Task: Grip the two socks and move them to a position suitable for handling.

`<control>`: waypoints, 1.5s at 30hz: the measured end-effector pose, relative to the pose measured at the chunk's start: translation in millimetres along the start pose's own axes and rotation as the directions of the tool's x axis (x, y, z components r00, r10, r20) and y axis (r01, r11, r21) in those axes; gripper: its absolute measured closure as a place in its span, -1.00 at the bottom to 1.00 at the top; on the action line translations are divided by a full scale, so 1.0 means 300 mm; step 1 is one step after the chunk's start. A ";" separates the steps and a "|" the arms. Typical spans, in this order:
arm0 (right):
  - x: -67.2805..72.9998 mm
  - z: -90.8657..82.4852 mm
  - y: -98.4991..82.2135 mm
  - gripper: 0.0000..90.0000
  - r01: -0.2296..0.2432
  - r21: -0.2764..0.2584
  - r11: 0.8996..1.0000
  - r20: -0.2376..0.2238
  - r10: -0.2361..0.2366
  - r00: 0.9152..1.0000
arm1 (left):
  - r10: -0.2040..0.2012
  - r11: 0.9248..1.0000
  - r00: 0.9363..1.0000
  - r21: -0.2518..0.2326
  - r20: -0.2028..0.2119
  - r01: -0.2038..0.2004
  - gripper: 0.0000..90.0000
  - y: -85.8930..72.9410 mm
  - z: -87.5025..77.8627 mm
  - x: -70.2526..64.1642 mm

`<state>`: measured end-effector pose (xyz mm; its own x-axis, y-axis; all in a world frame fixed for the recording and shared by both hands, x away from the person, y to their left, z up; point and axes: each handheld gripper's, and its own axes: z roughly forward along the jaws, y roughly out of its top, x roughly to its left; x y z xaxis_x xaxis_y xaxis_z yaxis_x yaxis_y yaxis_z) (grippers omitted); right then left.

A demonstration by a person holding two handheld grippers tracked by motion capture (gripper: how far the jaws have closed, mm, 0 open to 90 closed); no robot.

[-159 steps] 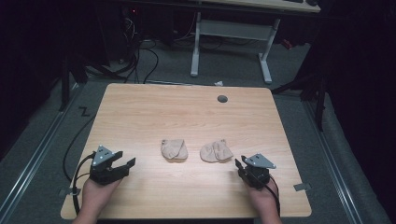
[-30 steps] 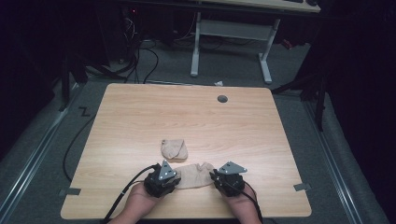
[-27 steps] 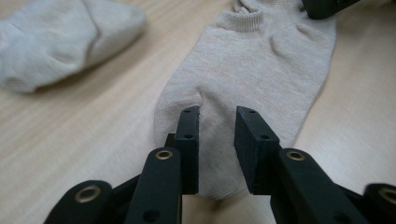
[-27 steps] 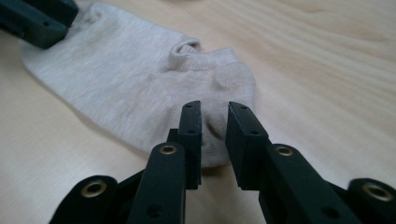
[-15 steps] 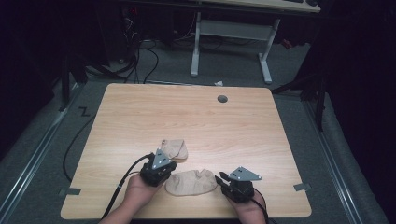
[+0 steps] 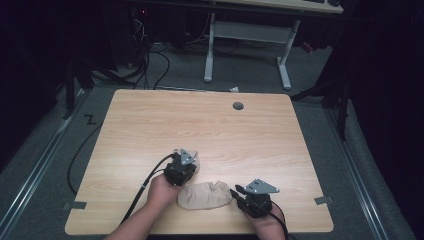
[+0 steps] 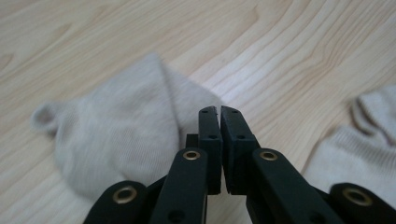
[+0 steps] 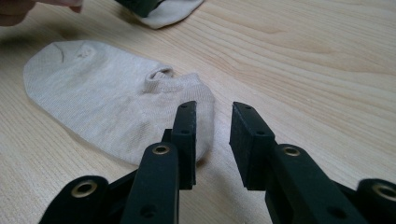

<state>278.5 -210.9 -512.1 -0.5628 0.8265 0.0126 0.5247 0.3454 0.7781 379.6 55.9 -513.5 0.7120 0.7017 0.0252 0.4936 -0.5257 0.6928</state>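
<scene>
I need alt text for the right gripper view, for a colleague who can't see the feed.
The right gripper, its two black jaws open, sits at the cuff end of a flat beige ankle sock on the light wooden table. At the top edge, a second pale sock lies under the other gripper.

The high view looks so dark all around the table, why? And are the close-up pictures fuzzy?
In the high view, light falls on the table while the floor stays dim. In the left gripper view, the near jaws look soft and the sock sharper. In the right gripper view, the sock is clear.
</scene>
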 end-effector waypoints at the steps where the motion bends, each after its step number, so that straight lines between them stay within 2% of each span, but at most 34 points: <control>1: 0.001 -0.001 0.001 0.59 0.002 0.001 1.000 0.003 -0.002 1.000 | 0.001 1.000 1.000 0.003 -0.004 -0.001 0.93 -0.012 -0.008 0.005; 3: 0.003 -0.004 0.002 0.59 0.003 -0.005 1.000 0.005 -0.003 1.000 | 0.000 1.000 1.000 0.018 -0.007 0.001 0.91 -0.047 -0.033 0.024; 7: 0.001 -0.013 0.003 0.57 0.000 -0.010 1.000 0.013 0.001 1.000 | -0.015 1.000 0.999 0.023 -0.039 0.016 0.86 -0.119 -0.096 0.077; 11: -0.006 -0.015 0.004 0.56 -0.006 -0.014 1.000 0.015 0.006 1.000 | -0.078 0.997 0.993 0.014 -0.088 0.080 0.80 -0.167 -0.134 0.148; 12: -0.007 -0.014 0.004 0.56 -0.006 -0.014 1.000 0.014 0.006 1.000 | -0.110 0.994 0.989 0.005 -0.099 0.111 0.78 -0.174 -0.136 0.169; 14: -0.008 -0.014 0.003 0.55 -0.005 -0.011 1.000 0.013 0.005 1.000 | -0.137 0.990 0.987 0.008 -0.089 0.138 0.80 -0.174 -0.125 0.187; 16: -0.007 -0.013 0.003 0.55 -0.003 -0.013 1.000 0.016 0.004 1.000 | -0.129 0.992 0.988 0.000 -0.083 0.130 0.84 -0.159 -0.104 0.184; 19: -0.009 -0.014 0.006 0.54 -0.005 -0.013 1.000 0.022 0.005 1.000 | -0.106 0.994 0.993 0.002 -0.052 0.106 0.87 -0.106 -0.055 0.155; 23: -0.017 -0.019 0.015 0.49 -0.008 -0.023 1.000 0.030 0.008 1.000 | -0.051 0.999 0.999 -0.016 -0.002 0.051 0.87 -0.026 0.026 0.071; 27: -0.021 -0.017 0.027 0.46 -0.009 -0.027 1.000 0.029 0.009 1.000 | -0.053 0.998 0.999 -0.027 0.006 0.053 0.86 -0.022 0.029 0.057; 28: -0.020 -0.009 0.038 0.45 -0.008 -0.026 1.000 0.023 0.009 1.000 | -0.051 0.998 0.999 -0.037 0.008 0.051 0.80 -0.025 0.020 0.057; 32: -0.015 0.006 0.066 0.44 -0.007 -0.023 1.000 0.021 0.007 1.000 | -0.047 0.995 0.999 -0.093 0.004 0.047 0.76 -0.030 -0.038 0.068; 35: -0.004 0.039 0.116 0.43 0.013 -0.020 1.000 0.025 -0.012 1.000 | -0.048 0.994 0.999 -0.098 0.020 0.050 0.80 -0.036 -0.046 0.068; 41: 0.017 0.145 0.224 0.40 0.045 0.002 0.999 0.020 -0.045 0.999 | -0.045 0.993 0.997 -0.105 0.066 0.052 0.84 -0.026 -0.017 0.053; 45: 0.032 0.221 0.286 0.41 0.063 0.042 0.997 0.017 -0.064 0.998 | -0.052 0.996 0.996 -0.064 0.077 0.057 0.88 -0.020 0.018 0.060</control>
<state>360.4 -144.0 -486.9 -0.5843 0.8101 -0.0478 0.5141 0.4151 0.7506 392.1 69.1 -520.9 0.7215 0.6892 -0.0663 0.5007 -0.4532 0.7375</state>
